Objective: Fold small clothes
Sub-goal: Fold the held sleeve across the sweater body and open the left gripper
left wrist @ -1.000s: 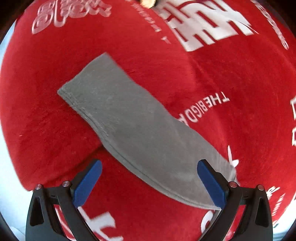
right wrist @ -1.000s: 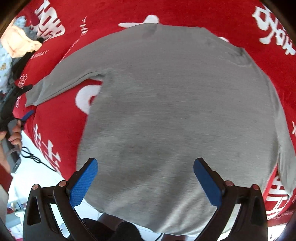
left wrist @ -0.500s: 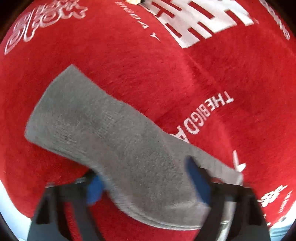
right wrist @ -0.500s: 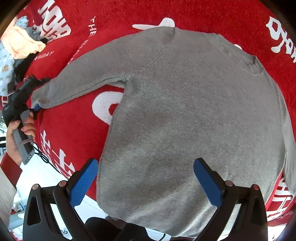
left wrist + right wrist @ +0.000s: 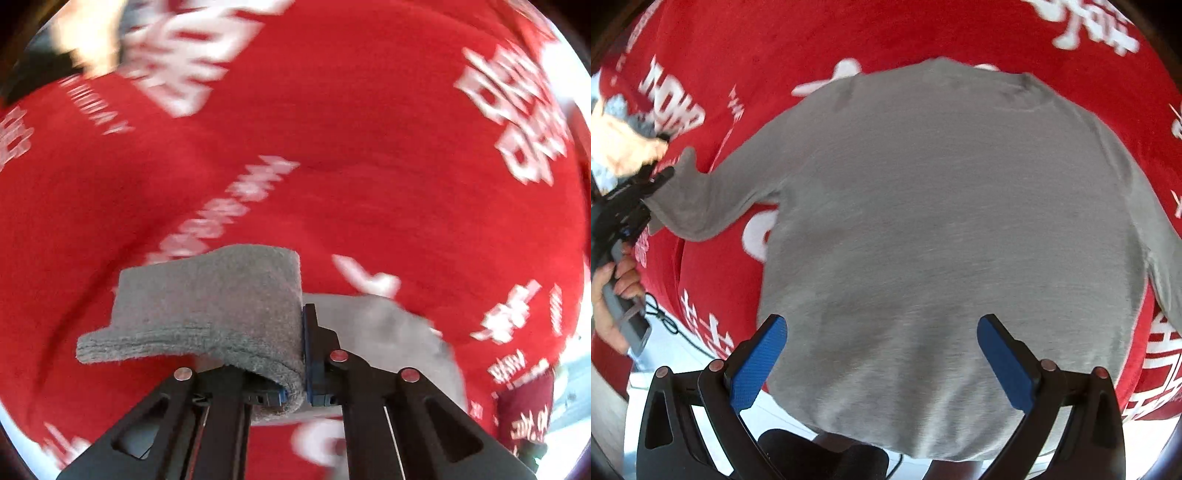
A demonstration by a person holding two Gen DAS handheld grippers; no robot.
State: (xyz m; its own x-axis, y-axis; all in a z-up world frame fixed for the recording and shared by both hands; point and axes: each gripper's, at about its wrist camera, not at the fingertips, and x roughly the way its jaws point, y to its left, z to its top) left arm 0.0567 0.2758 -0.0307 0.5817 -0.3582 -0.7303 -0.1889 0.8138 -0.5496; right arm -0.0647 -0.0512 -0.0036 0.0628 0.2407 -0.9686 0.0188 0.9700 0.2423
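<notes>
Right tool (image 5: pixel 881 356) hovering wide open over the grey sweater's (image 5: pixel 942 229) hem, nothing pinched. Sweater spread flat on the red blanket (image 5: pixel 812 44) with white lettering. Off at its left sleeve (image 5: pixel 701 199), left tool (image 5: pixel 303 350) clenched tight on the cuff, cuff end flopped over the fingers. Further back, a blurry pile of other clothes (image 5: pixel 617 147).

blurred blanket lettering (image 5: pixel 173 62), sweater hem (image 5: pixel 923 452) cut off
</notes>
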